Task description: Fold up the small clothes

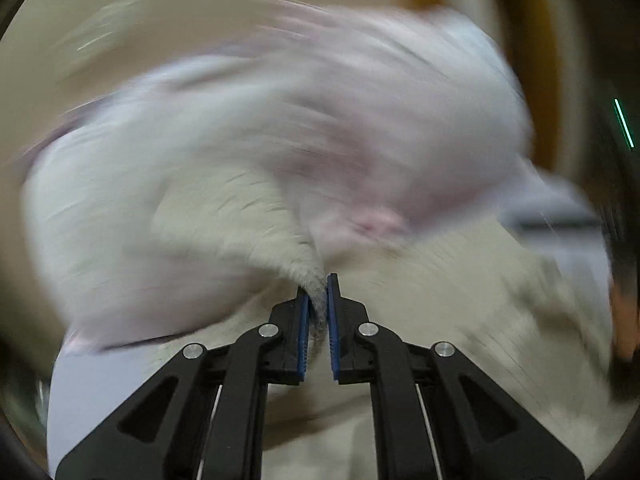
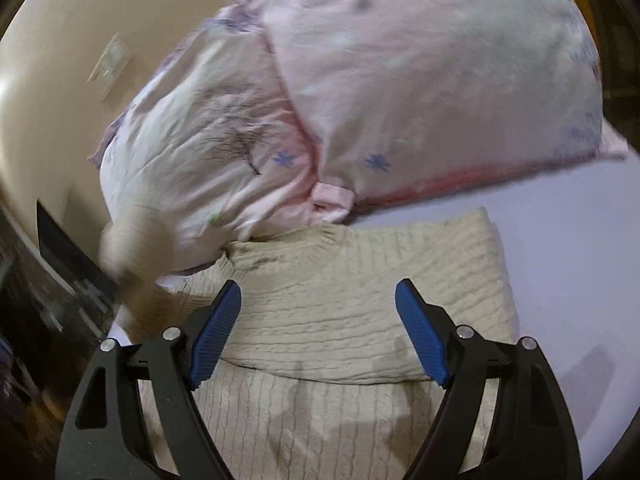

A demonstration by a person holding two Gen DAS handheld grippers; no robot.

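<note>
Behind the cream sweater (image 2: 344, 280) pinched by the left gripper (image 1: 318, 300), pillows (image 2: 400, 80) crowd; right gripper (image 2: 318, 312) spread.

- The sweater (image 2: 344, 312) is cream, knitted in cable ribs, with a ribbed collar band at its upper edge.
- The pillows (image 2: 400, 80) across the top of the frame are pale pink and white, dotted with small blue-violet flower prints and a few green specks; a deeper pink-red edge runs along the lower right one.
- The bed sheet (image 2: 560, 240) at right is plain pale lavender.
- The right gripper (image 2: 318, 336) is black with ridged blue pads.
- The left gripper (image 1: 318, 312) shows the same black and blue.
- The wall (image 2: 60, 40) at upper left is beige.
</note>
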